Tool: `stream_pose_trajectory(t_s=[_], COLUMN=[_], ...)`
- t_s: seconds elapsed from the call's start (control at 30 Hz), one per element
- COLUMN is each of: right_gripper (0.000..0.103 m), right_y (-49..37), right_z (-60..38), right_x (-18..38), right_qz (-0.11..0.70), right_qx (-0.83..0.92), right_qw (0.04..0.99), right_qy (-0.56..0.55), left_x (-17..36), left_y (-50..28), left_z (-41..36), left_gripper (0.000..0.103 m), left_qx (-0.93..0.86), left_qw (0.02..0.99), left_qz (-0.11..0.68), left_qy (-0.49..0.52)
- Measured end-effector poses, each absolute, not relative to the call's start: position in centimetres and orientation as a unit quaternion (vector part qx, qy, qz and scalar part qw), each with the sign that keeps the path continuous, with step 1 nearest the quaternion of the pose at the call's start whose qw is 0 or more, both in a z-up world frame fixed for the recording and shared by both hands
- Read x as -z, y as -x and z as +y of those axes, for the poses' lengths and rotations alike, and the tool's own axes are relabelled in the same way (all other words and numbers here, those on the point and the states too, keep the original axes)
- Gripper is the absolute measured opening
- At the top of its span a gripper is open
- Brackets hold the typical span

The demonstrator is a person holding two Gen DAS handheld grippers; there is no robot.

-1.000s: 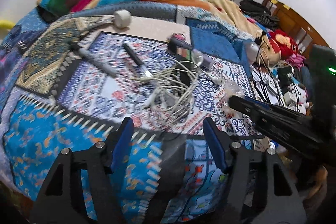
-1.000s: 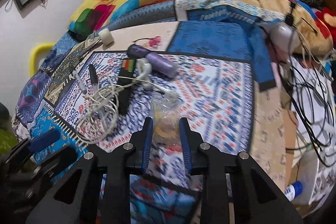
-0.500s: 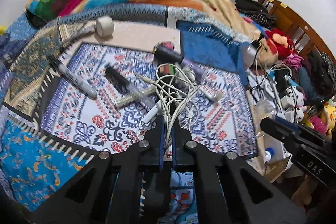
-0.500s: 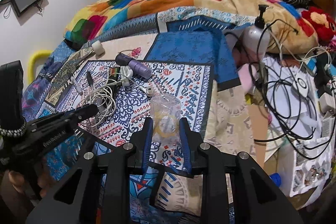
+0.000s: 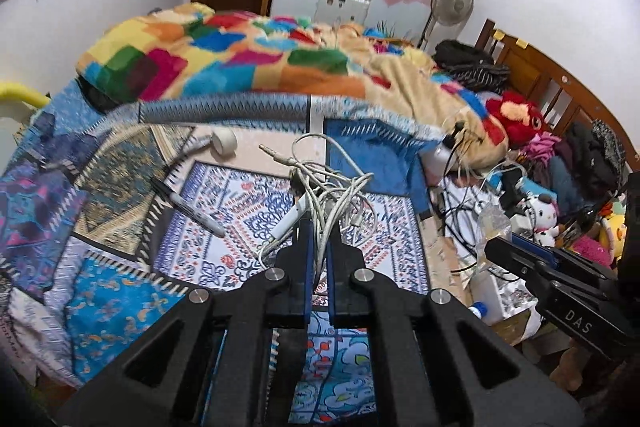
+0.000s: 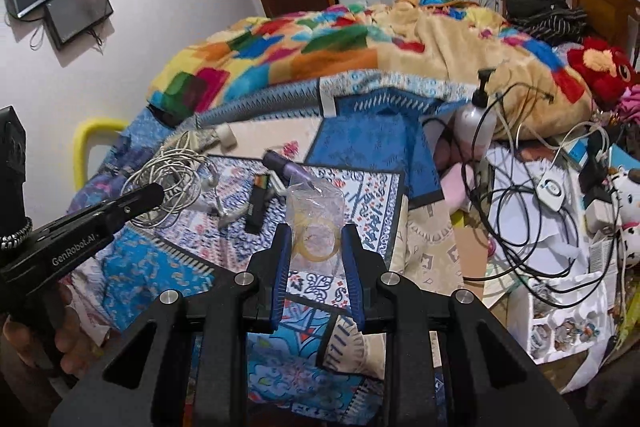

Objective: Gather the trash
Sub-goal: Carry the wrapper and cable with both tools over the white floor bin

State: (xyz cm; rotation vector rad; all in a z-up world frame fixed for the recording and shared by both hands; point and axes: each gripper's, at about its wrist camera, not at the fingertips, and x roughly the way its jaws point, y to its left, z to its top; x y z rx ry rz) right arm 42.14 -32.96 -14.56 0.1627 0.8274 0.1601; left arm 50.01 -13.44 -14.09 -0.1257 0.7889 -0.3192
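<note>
Left claw: the left claw (image 5: 318,251) is pressed together on a tangle of white cables (image 5: 324,187), its jaws having just closed on the bundle, which hangs clear of the bed.
Right claw: the right claw (image 6: 316,247) pinches a clear plastic bag (image 6: 316,211) with a pale ring-shaped item inside; the bag is held above the near edge of the bed.
Step in hand: by the look of it, pick-up is done on both sides and the carry-away is beginning; no bin or trash container shows in either view.
Near bed: on the patterned bedcover (image 5: 240,211) lie a black marker (image 5: 188,205) and, further in, a small black device (image 6: 256,203) beside a purple tube (image 6: 280,163).
Middle bed: a white roll (image 5: 224,143) rests near the bedcover's far edge, well apart from both claws.
Far side: a multicoloured blanket (image 5: 224,67) is heaped behind; a pump bottle (image 6: 474,115) and loose black wires (image 6: 516,211) crowd the right of the bed.
Next move: likely taking both loads to a container out of view; the dangling cable loops could snag the items left on the bed, so a clear lift before any sideways travel seems wise.
</note>
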Motion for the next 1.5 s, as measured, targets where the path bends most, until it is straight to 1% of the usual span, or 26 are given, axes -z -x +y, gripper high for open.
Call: stream_pose_trajectory(t_s=[0.23, 0.4, 0.5, 0.7, 0.93, 1.27, 1.5], right_gripper=[0.023, 0.023, 0.023, 0.023, 0.023, 0.023, 0.023], right_y=[-39.2, -37.0, -36.1, -35.3, -34.9, -32.4, -29.9], right_z=[-31.9, -30.5, -29.6, -28.1, -25.4, -18.1, -12.1], right_x=[10.9, 9.2, 8.7, 9.4, 10.1, 9.9, 9.8], right_qz=[0.373, 0.36, 0.354, 0.364, 0.379, 0.385, 0.386], right_qx=[-0.078, -0.085, -0.091, -0.105, -0.125, -0.179, -0.224], right_qw=[0.922, 0.927, 0.93, 0.924, 0.917, 0.905, 0.894], right_qy=[-0.066, -0.056, -0.048, -0.043, -0.023, 0.018, 0.045], left_x=[9.8, 8.6, 9.4, 11.6, 13.2, 13.2, 13.3], left_y=[-45.5, -43.6, -43.7, -42.9, -40.1, -32.3, -26.5], left_z=[-11.0, -9.4, -8.7, -5.5, -0.6, 7.6, 11.6], left_gripper=[0.004, 0.004, 0.004, 0.004, 0.004, 0.004, 0.004], left_qx=[0.146, 0.138, 0.118, 0.096, 0.057, -0.014, -0.041], left_qw=[0.923, 0.928, 0.928, 0.922, 0.92, 0.921, 0.921], left_qz=[0.349, 0.341, 0.35, 0.366, 0.378, 0.381, 0.379], left_qy=[0.068, 0.068, 0.053, 0.076, 0.086, 0.082, 0.074])
